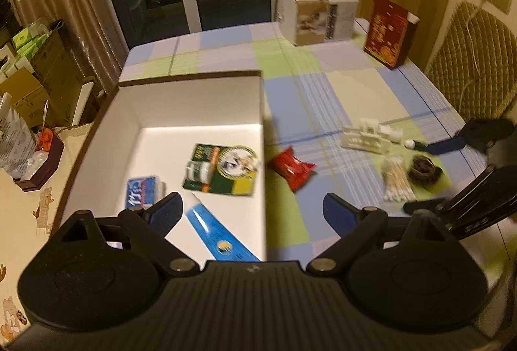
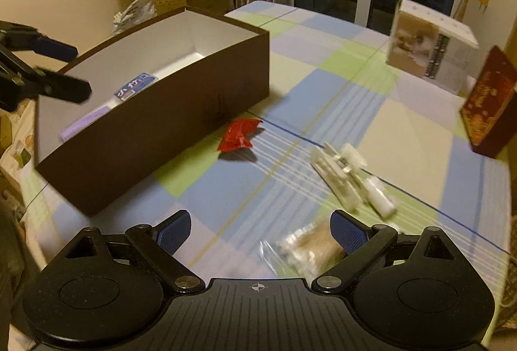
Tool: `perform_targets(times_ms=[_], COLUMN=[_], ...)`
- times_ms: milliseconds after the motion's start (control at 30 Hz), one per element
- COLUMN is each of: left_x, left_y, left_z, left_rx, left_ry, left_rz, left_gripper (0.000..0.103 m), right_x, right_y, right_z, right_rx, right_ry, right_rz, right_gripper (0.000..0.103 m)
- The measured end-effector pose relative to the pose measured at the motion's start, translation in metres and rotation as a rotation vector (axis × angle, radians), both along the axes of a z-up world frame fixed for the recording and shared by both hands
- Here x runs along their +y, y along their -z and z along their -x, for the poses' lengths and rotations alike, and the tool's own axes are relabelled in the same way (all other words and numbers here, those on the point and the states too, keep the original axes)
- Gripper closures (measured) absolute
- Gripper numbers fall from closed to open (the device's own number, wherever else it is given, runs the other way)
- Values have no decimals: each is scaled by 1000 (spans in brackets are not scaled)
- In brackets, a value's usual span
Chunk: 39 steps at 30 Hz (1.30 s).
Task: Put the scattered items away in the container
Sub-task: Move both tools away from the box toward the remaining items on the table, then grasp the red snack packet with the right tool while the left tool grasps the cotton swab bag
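The brown box (image 1: 194, 112) fills the left half of the left wrist frame, its long axis running from the bottom toward the upper middle. Inside lie a blue tube (image 1: 216, 234) pointing lower right, a blue packet (image 1: 143, 194) with white characters too blurred to read, and a green card (image 1: 223, 170). On the checked desk (image 1: 323, 86), just right of the box, lies a red packet (image 1: 292, 167); farther right lie a white rack (image 1: 365, 138) and cotton swabs (image 1: 397, 180). The left gripper (image 1: 252, 209) fingers are spread, empty. The right gripper (image 2: 260, 230) fingers are spread wide over the swabs (image 2: 310, 249), gripping nothing.
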State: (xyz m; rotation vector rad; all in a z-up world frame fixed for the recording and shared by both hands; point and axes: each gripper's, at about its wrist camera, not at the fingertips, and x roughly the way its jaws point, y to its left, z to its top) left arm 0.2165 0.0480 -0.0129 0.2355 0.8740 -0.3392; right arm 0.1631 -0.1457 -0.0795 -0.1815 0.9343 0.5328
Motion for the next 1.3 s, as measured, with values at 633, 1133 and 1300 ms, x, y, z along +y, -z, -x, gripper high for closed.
perform_targets(times_ms=[633,1133,1300], left_x=[74,37,-8], left_y=[41,23,9], left_z=[-72,-53,-41], left_rx=[40,18,-19], left_ry=[-146,-46,68], left_rz=[59,93,99], left_gripper=[15,25,25], right_x=[95,31,-24], right_y=[80,39,9], right_z=[-113,-68,-43], right_rx=[-11,-36,-66], right_ry=[53,83,134], right_rz=[-1,-117,-93], right_gripper=[36,73,73])
